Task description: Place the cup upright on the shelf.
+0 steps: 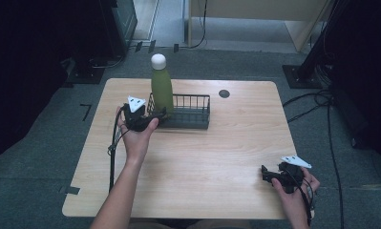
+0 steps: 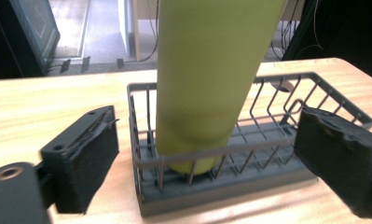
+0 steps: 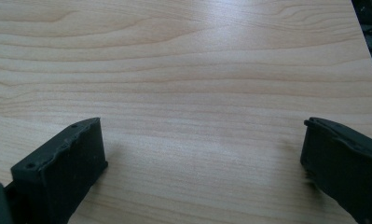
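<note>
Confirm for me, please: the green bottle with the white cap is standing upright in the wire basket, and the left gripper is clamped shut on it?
Not quite. The green bottle stands upright in the wire basket, but the left gripper is open, its pads off it, as the left gripper view shows.

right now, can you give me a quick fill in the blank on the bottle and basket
The green bottle stands upright inside the wire ____.
The bottle's cap is ____ in colour.
The left gripper faces the basket with its jaws ____.
The right gripper rests near the table's ____ corner.

Missing words: basket; white; open; front right
</note>
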